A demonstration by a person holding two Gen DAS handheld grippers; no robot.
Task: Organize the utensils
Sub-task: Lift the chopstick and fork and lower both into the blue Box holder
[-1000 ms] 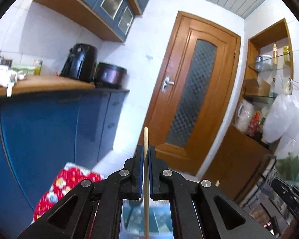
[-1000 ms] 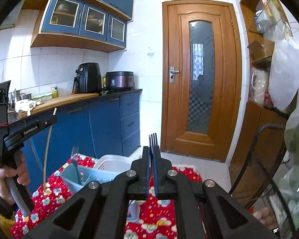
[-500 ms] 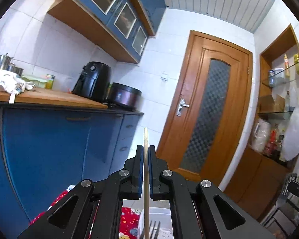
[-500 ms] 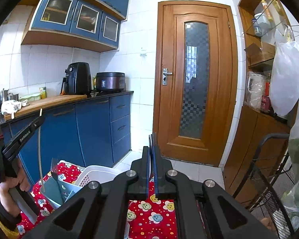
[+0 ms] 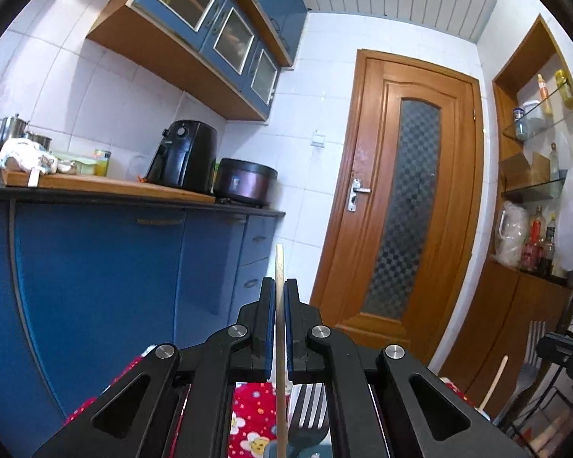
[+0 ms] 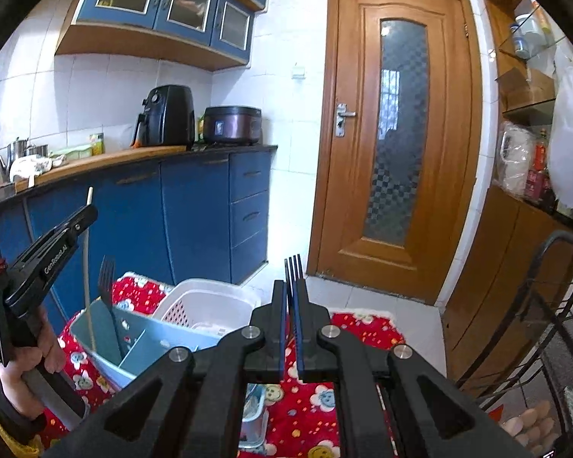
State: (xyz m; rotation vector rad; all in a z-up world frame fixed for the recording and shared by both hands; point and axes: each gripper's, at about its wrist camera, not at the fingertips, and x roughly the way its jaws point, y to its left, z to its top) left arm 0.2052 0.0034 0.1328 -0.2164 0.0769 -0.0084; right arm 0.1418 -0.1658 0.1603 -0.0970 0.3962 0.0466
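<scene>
My left gripper (image 5: 280,286) is shut on a wooden chopstick (image 5: 280,343) held upright; it also shows at the left of the right wrist view (image 6: 86,213), with the chopstick (image 6: 88,274) reaching down into a light-blue divided utensil holder (image 6: 141,337). A dark fork (image 6: 109,297) stands in that holder, tines up. My right gripper (image 6: 291,286) is shut on another dark fork (image 6: 295,267), tines up, to the right of the holder and above the table.
A white slotted basket (image 6: 210,301) sits behind the holder on a red flowered tablecloth (image 6: 355,328). Blue cabinets (image 6: 195,213) and a counter stand left, a wooden door (image 6: 397,133) ahead, a wire rack (image 6: 546,343) and shelves right.
The left gripper has lowered the chopstick's end into the blue holder. The right gripper with its fork has tilted down and drawn nearer the holder and basket.
</scene>
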